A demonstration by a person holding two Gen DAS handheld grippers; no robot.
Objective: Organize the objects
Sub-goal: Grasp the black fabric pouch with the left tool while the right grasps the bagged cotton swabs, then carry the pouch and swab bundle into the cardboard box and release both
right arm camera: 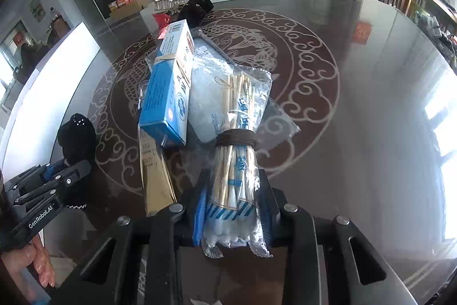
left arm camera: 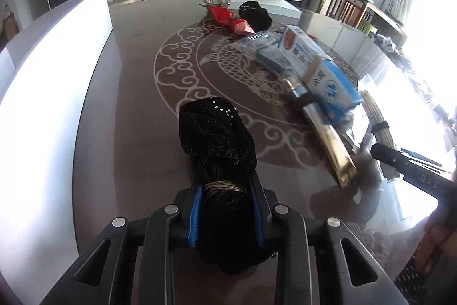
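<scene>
Sunlight shines off the big round glass table [right arm camera: 357, 110], where a blue box [right arm camera: 168, 93] and other packets lie in a heap in the middle. The left claw [left arm camera: 225, 207] is squeezed on a black cloth bundle [left arm camera: 214, 139], and the right claw [right arm camera: 232, 207] is squeezed on a bag of cotton swabs [right arm camera: 237, 162], which sticks out over the heap. The swab bag looks slippery, I think, so it could slide out or bump the blue box just beside it.
</scene>
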